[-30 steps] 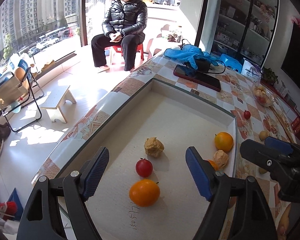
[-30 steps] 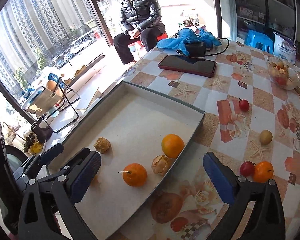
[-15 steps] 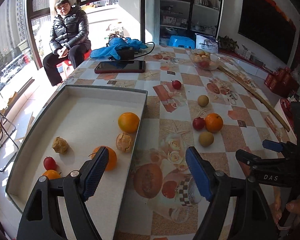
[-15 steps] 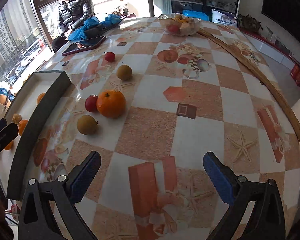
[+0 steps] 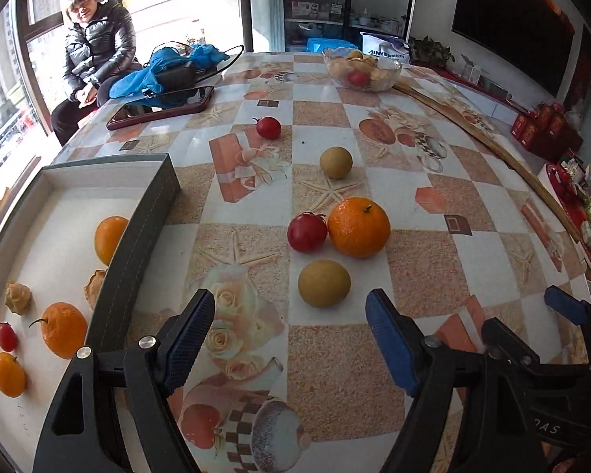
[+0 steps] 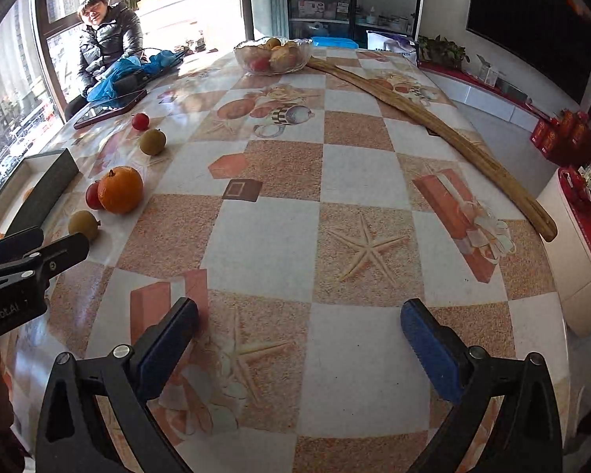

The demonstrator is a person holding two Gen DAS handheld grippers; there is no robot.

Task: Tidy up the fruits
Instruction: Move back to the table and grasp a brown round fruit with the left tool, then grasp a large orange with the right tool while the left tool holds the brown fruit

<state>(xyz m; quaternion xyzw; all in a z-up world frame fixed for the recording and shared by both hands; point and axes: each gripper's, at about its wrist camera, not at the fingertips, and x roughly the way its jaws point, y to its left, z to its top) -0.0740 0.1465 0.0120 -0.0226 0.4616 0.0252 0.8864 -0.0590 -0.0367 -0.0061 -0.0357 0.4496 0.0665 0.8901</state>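
My left gripper is open and empty above the tablecloth, just short of a tan round fruit. Behind it lie a red fruit touching a large orange, another tan fruit and a small red fruit. The grey tray at the left holds several oranges, two wrinkled tan fruits and a small red fruit. My right gripper is open and empty over bare tablecloth; the loose fruits, with the orange, lie far to its left.
A glass bowl of fruit stands at the far side. A long wooden stick lies along the table's right side. A phone and blue cloth lie at the far left. A person sits beyond by the window.
Both grippers have swung right, away from the tray. The left now faces the loose fruits on the tablecloth; the right faces bare tablecloth. Both stay open.
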